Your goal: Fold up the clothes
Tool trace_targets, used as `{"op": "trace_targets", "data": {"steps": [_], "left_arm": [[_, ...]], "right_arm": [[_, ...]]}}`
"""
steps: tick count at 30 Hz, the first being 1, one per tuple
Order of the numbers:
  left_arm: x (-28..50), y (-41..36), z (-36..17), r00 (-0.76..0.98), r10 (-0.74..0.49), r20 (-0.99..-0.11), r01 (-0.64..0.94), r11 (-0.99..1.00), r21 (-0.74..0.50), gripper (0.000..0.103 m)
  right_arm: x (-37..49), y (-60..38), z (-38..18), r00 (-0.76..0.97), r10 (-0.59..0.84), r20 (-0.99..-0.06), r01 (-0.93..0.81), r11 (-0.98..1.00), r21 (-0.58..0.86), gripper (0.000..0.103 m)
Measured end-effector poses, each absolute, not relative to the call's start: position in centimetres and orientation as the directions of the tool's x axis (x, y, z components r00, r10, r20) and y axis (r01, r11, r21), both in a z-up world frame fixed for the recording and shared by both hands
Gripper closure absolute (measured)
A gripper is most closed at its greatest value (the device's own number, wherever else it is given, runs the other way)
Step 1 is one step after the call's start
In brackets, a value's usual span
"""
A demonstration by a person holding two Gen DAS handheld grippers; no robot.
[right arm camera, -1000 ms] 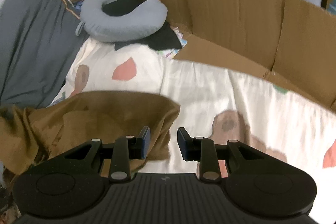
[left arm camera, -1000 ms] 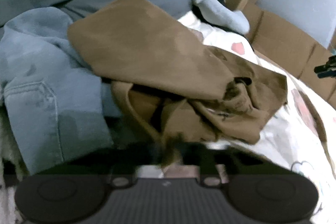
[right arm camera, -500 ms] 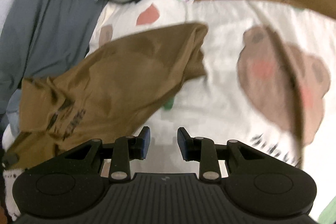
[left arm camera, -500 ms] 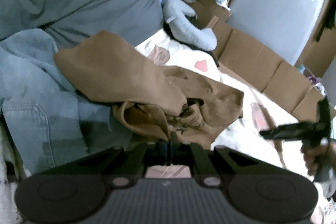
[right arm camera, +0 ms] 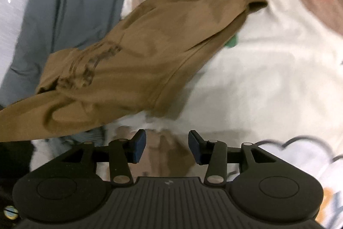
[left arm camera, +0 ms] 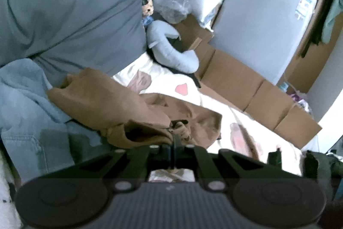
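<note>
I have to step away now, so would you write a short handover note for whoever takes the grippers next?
Left gripper: shut on the brown shirt.
Right gripper: open, empty, above the printed bedsheet near the shirt's hem.
The shirt lies crumpled, partly over the jeans and the grey pillow.
Done: one pinch taken. No fold yet.
Left: probably grip a second edge with the right gripper, spread the shirt flat, then fold.

Crumpled brown shirt [right arm camera: 154,42] on bedsheet [right arm camera: 268,70]
</note>
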State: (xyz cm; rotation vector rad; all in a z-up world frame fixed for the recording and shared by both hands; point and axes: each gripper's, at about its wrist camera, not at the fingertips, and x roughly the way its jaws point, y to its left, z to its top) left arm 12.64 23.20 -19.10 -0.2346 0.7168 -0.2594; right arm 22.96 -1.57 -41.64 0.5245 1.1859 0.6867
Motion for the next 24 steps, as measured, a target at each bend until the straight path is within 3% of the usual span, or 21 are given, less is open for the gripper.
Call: {"op": "trace_targets", "data": {"steps": [2, 4, 18, 19, 21, 23, 24], "left_arm": [[12.2, 23.3, -18.5, 0.722, -0.32, -0.613, 0.155, 0.939, -0.307, 0.101], [11.7, 23.4, -18.2, 0.718, -0.324, -0.615, 0.155, 0.937, -0.313, 0.101], [8.9, 23.7, -17.8, 0.672, -0.378, -0.637, 0.138, 0.909, -0.394, 0.101], [8.7, 23.7, -17.8, 0.668, -0.385, -0.636, 0.14, 0.905, -0.401, 0.101], [8.4, 23.6, -18.0, 0.662, -0.397, -0.636, 0.143, 0.899, -0.413, 0.101], [8.0, 23.4, -18.1, 0.652, -0.406, -0.641, 0.148, 0.897, -0.417, 0.101], [7.8, 23.4, -18.3, 0.644, -0.409, -0.647, 0.15, 0.896, -0.417, 0.101]], "right_arm": [[22.6, -1.3, -41.6, 0.22, 0.757, -0.616, -0.166, 0.651, 0.741, 0.039], [22.3, -1.2, -41.5, 0.23, 0.787, -0.573, -0.115, 0.606, 0.787, 0.037], [23.4, -0.4, -42.3, 0.34, 0.828, -0.446, 0.058, 0.455, 0.889, 0.033], [23.6, -0.4, -42.5, 0.342, 0.831, -0.438, 0.068, 0.443, 0.894, 0.036], [23.8, 0.1, -43.0, 0.33, 0.838, -0.435, 0.085, 0.432, 0.898, 0.054], [24.1, 0.4, -43.4, 0.318, 0.843, -0.434, 0.096, 0.426, 0.899, 0.096], [24.2, 0.4, -43.1, 0.315, 0.841, -0.44, 0.078, 0.439, 0.895, 0.1]]}}
